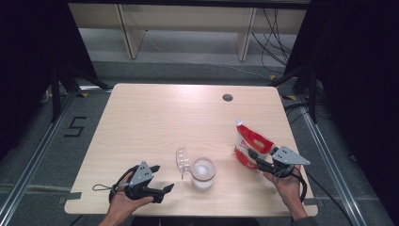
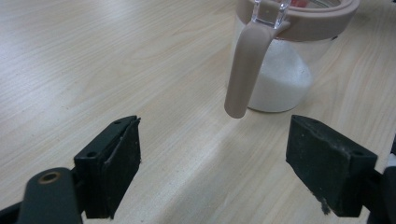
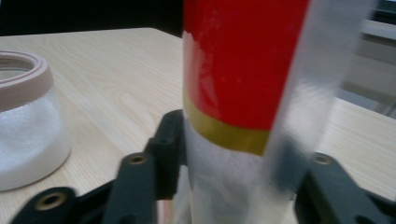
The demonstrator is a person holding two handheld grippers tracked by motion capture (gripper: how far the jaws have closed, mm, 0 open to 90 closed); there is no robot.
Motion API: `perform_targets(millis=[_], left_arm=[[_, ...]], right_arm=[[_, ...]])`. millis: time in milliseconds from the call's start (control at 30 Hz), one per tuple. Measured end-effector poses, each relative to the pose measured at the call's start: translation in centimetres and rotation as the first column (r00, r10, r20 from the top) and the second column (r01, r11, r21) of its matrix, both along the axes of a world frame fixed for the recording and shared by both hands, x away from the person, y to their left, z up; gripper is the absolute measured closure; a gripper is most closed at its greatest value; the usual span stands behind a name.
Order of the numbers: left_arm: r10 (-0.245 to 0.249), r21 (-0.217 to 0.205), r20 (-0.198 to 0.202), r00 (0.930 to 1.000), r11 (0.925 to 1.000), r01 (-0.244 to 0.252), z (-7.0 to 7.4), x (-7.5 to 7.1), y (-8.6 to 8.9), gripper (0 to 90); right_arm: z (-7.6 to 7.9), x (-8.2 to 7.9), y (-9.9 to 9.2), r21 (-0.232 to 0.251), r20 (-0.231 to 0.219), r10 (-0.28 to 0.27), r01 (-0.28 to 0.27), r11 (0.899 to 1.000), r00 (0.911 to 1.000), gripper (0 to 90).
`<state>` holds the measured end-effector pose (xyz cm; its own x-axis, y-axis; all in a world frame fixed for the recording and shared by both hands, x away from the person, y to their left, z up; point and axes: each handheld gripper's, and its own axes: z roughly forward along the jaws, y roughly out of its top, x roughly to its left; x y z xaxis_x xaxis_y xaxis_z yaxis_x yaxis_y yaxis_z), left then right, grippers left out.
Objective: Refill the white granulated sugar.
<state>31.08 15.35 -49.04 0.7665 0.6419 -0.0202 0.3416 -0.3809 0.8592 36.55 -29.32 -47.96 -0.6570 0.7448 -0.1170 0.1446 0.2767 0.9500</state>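
The table (image 1: 155, 117) takes up the middle of the high view, its whole upper half bare wood, with a small dark grommet hole (image 1: 227, 97) near the far edge.

The red and white pouch (image 1: 250, 143) stands at centre right, close to the right edge. My right gripper (image 1: 254, 157) reaches up-left from the lower right corner, forearm angled in; its jaws bracket the pouch's lower part, though I cannot tell whether the pads press it (the close view is blurred).

The jar (image 1: 203, 173) of white powder sits at lower centre, lid (image 1: 182, 160) flipped open toward upper left.

My left gripper (image 1: 162, 179) rests at lower left near the front edge, jaws spread wide and empty, pointed at the jar.
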Motion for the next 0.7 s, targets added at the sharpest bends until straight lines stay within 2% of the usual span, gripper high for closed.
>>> perform_targets(millis=[33,67,100,133,167,200,267,433,467,500,533,700], left_arm=[[0.004,-0.011,-0.001,1.0,0.9999,-0.004,0.0,0.0,-0.1,17.7],[0.004,-0.005,-0.001,1.0,1.0,-0.004,0.0,0.0,0.0,17.7],[0.001,0.003,0.0,1.0,1.0,-0.001,0.0,0.0,0.1,17.7],[0.02,-0.013,-0.019,0.9996,0.9997,-0.02,0.0,-0.1,0.0,17.7],[0.018,-0.012,-0.018,0.9997,0.9998,-0.018,-0.1,-0.1,0.0,17.7],[0.019,-0.013,-0.018,0.9997,0.9997,-0.019,0.0,-0.1,0.0,17.7],[0.018,-0.015,-0.019,0.9997,0.9997,-0.018,0.0,-0.1,0.0,17.7],[0.02,-0.023,-0.021,0.9996,0.9995,-0.02,-0.1,-0.1,-0.1,17.7],[0.023,-0.034,-0.022,0.9995,0.9991,-0.024,-0.1,-0.1,-0.1,17.7],[0.022,-0.033,-0.02,0.9996,0.9992,-0.022,-0.1,-0.1,-0.1,17.7],[0.021,-0.021,-0.017,0.9996,0.9996,-0.021,-0.1,-0.1,0.0,17.7],[0.021,-0.027,-0.02,0.9996,0.9994,-0.022,0.0,-0.1,0.0,17.7]], right_arm=[[0.1,-0.1,0.0,0.009,0.0,-0.018,0.018,1.0,0.9998,51.2],[0.2,-0.3,0.0,0.021,-0.033,-0.015,0.016,1.0,0.9993,49.4],[0.3,-0.2,-0.3,-0.019,0.009,-0.018,0.018,1.0,0.9998,45.6],[0.4,-0.8,-0.2,0.018,-0.06,-0.038,0.04,0.999,0.9975,43.3],[0.4,-0.7,-0.4,0.004,-0.028,-0.036,0.036,0.999,0.999,42.9],[0.5,-1.3,-0.2,0.022,-0.076,-0.06,0.062,0.998,0.9953,41.3],[0.7,-1.6,-0.4,0.021,-0.068,-0.049,0.051,0.998,0.9964,40.5],[0.7,-2.6,-0.8,0.011,-0.07,-0.072,0.073,0.997,0.9949,39.4],[0.8,-3.2,-0.8,0.014,-0.065,-0.097,0.098,0.995,0.9932,38.8],[0.8,-3.3,-1.0,-0.005,-0.055,-0.094,0.094,0.996,0.9941,38.3],[0.9,-3.6,-1.1,0.002,-0.069,-0.109,0.109,0.994,0.9917,37.5],[0.8,-4.5,-1.5,0.021,-0.075,-0.139,0.141,0.99,0.9874,37.2]])
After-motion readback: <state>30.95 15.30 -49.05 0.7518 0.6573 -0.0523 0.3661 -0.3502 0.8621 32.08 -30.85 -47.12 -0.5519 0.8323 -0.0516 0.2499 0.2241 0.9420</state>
